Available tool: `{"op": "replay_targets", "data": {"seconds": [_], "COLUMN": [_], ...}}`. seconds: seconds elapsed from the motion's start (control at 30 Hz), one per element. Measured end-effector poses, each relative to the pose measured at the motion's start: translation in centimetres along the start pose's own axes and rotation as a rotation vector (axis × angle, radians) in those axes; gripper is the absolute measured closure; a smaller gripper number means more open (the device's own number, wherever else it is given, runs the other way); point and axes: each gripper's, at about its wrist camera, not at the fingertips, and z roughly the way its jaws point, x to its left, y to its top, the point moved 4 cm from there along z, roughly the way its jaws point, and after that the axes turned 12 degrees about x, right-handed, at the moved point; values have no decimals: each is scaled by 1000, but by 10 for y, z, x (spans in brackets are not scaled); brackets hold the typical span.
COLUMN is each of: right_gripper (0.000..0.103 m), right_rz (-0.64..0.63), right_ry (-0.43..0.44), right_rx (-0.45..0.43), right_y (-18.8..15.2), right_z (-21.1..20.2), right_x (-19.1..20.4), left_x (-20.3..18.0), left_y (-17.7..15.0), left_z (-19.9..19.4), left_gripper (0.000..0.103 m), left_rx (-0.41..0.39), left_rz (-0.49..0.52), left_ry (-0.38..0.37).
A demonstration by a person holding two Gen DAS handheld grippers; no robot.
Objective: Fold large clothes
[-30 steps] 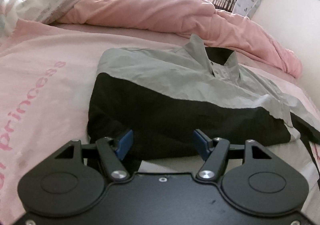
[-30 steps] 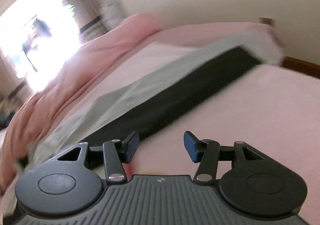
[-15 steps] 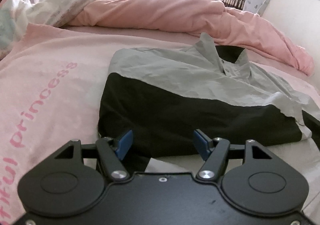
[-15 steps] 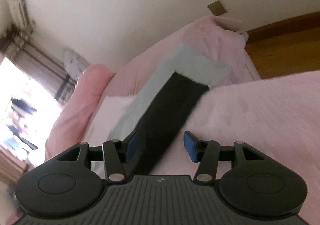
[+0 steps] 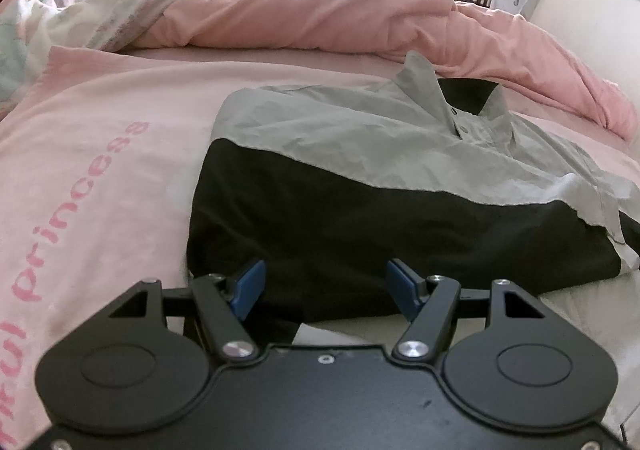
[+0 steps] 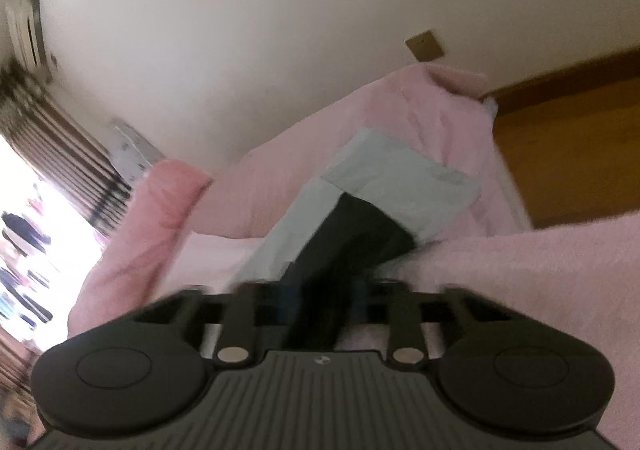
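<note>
Grey-and-black cloth, one shirt [image 5: 372, 186], lay partly folded on the pink bedsheet [image 5: 100, 178], collar toward the heaped pink duvet [image 5: 320, 10]. The left gripper [image 5: 322, 282] hung spread at the black hem, holding nothing. To the right, one sleeve [image 6: 352, 218] ran out toward the bed's edge, and the right gripper [image 6: 320, 298], blurred, had its fingers either side of that sleeve; whether it pinched I could not tell. Judged best: grasp the sleeve firmly and carry it flat across the body. Counted: one shirt, two grippers.
</note>
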Motion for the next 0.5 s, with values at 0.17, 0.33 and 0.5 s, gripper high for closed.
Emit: {"op": "replay_targets", "data": {"seconds": [0.17, 0.33, 0.5], "right_gripper": [95, 96, 96], "right_rz": [-82, -266, -541], "right_ry": [10, 103, 319], "right_rx": [-35, -64, -32], "right_y": [5, -13, -90], "right_z": [-17, -56, -101], "right_x": [25, 102, 221], "left_x": [1, 1, 0], "left_y": [-1, 0, -3], "left_z": [-2, -6, -7], "left_gripper": [35, 35, 35], "left_rx": [-1, -11, -10], "left_rz": [10, 6, 1], "left_ry": [-13, -47, -80]}}
